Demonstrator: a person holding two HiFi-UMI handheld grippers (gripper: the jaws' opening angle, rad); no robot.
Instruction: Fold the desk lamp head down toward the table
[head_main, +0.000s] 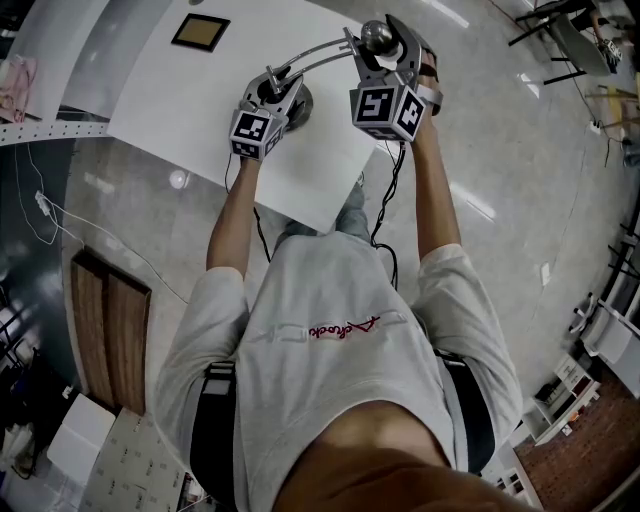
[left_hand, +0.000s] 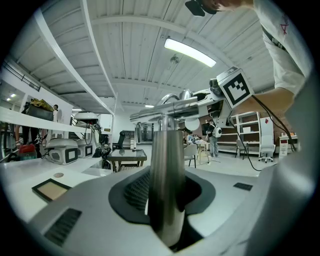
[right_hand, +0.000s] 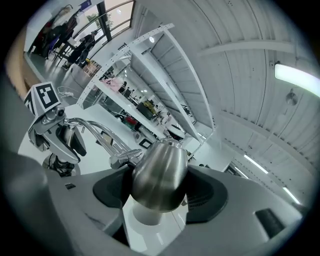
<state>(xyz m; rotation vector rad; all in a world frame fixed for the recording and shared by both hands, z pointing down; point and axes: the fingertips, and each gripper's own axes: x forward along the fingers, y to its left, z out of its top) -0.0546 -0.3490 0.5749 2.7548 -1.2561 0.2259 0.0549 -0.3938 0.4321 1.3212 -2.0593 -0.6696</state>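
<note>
Steel desk lamp (head_main: 315, 50) stands on our white table (head_main: 190, 95) from overhead. Left gripper (left_hand: 167, 200) view: we pinch its upright stem (left_hand: 167, 160). Right gripper (right_hand: 159, 202) view: our jaws clamp the lamp head (right_hand: 160, 172), held above the tabletop.

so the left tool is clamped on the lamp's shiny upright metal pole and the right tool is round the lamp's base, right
Wrong about the right tool: it is round the shiny dome-shaped metal lamp head, as the right gripper view shows. The left tool is indeed clamped on the shiny upright metal pole.
</note>
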